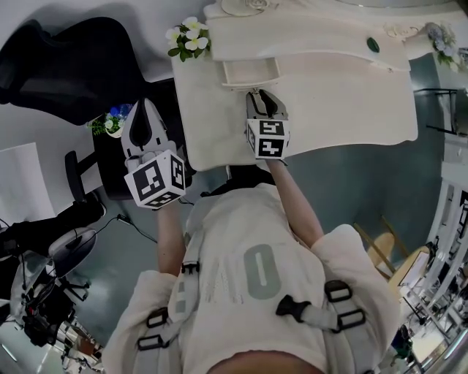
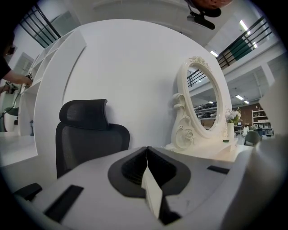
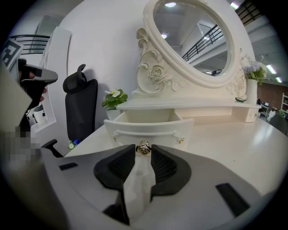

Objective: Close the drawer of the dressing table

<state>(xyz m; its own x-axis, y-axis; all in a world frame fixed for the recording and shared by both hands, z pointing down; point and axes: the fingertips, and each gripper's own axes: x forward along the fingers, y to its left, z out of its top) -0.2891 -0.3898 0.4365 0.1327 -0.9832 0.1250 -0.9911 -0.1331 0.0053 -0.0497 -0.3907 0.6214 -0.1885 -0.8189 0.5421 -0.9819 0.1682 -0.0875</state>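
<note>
In the right gripper view the knob point(image 3: 143, 148) of the drawer point(image 3: 148, 122) sits half hidden between the jaw tips of the right gripper point(image 3: 143, 152); whether they press it is unclear. In the head view the mirror point(image 1: 248, 6) is cut off at 12 o'clock; a dark green thing point(image 1: 374, 44) at 1 o'clock is too small to name.

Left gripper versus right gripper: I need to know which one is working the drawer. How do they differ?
The left gripper has its jaws pressed together on nothing; the right gripper has its jaws narrowly apart, apparently clamped on the knob of the open drawer. The left hangs beside the dressing table, facing a black chair; the right is over the tabletop. Both carry marker cubes.
</note>
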